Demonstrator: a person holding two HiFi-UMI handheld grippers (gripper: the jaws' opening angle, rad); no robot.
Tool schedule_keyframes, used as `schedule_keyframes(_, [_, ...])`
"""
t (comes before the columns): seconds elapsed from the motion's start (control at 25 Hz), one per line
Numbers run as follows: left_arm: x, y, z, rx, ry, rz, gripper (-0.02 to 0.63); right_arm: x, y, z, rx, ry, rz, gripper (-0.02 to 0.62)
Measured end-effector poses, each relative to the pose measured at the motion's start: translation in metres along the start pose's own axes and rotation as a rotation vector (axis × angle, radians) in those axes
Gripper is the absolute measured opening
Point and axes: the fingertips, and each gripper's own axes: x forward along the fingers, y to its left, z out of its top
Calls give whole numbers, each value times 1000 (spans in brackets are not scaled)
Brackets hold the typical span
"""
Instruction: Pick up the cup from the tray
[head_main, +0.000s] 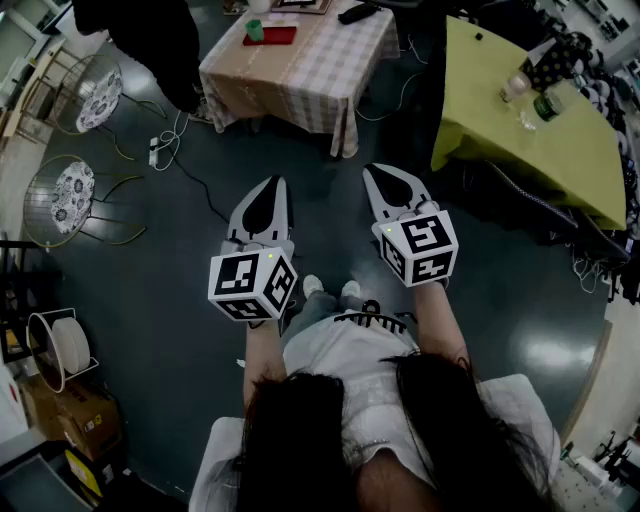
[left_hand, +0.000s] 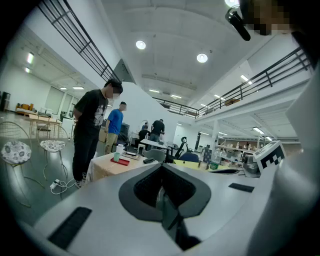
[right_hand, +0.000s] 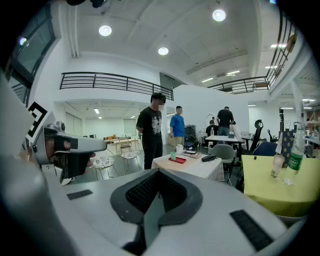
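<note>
A small green cup (head_main: 255, 30) stands on a red tray (head_main: 272, 37) on the checked-cloth table (head_main: 300, 70), far ahead of me. The cup (right_hand: 173, 156) and tray (right_hand: 178, 160) also show in the right gripper view, and smaller as cup (left_hand: 116, 156) and tray (left_hand: 120, 161) in the left gripper view. My left gripper (head_main: 270, 186) and right gripper (head_main: 386, 173) hang side by side above the floor, well short of the table. In each gripper view the left gripper (left_hand: 161, 169) and right gripper (right_hand: 158, 172) are shut with nothing between the jaws.
A person in black (right_hand: 150, 135) stands at the table's left side. A yellow-green table (head_main: 530, 120) with bottles (head_main: 546, 104) is at the right. Two round patterned chairs (head_main: 72, 186) and floor cables (head_main: 165, 148) lie at the left, with boxes (head_main: 60, 410) nearer me.
</note>
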Motion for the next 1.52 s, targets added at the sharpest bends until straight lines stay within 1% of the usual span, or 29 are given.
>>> schedule_keyframes(0.32, [-6,1,-2,-8,-6,9,9,-1,6,-4,-20,8,0,11])
schedule_keyframes(0.44, [-6,1,-1,-5,-6,14,9,-1,7,-4,-19,9,12,11])
schedule_keyframes(0.72, [-6,-6,-3,-13,2,9,9,-5,11,6,13,-66,77,23])
schedule_keyframes(0.76, [-6,-7,-4,-15,4,10,9,-6,11,8,15,-77,89,46])
schedule_keyframes(0.84, [-6,-8,-5,-20,5,15,9,-9,13,10,28,-100,115,171])
schedule_keyframes(0.88, [-7,-8,-6,-23,5,19,9,-11,13,11,32,-111,124,218])
schedule_keyframes(0.92, [-8,-9,-7,-25,5,22,9,-12,13,11,32,-119,129,238])
schedule_keyframes(1.16, [-7,-18,-15,-21,2,40,9,-20,5,9,20,-143,147,259])
schedule_keyframes(1.32, [-3,-24,-22,-14,13,45,9,-20,1,4,2,-132,165,266])
schedule_keyframes(1.52, [4,-22,-16,-17,0,48,9,-18,-4,8,6,-140,165,267])
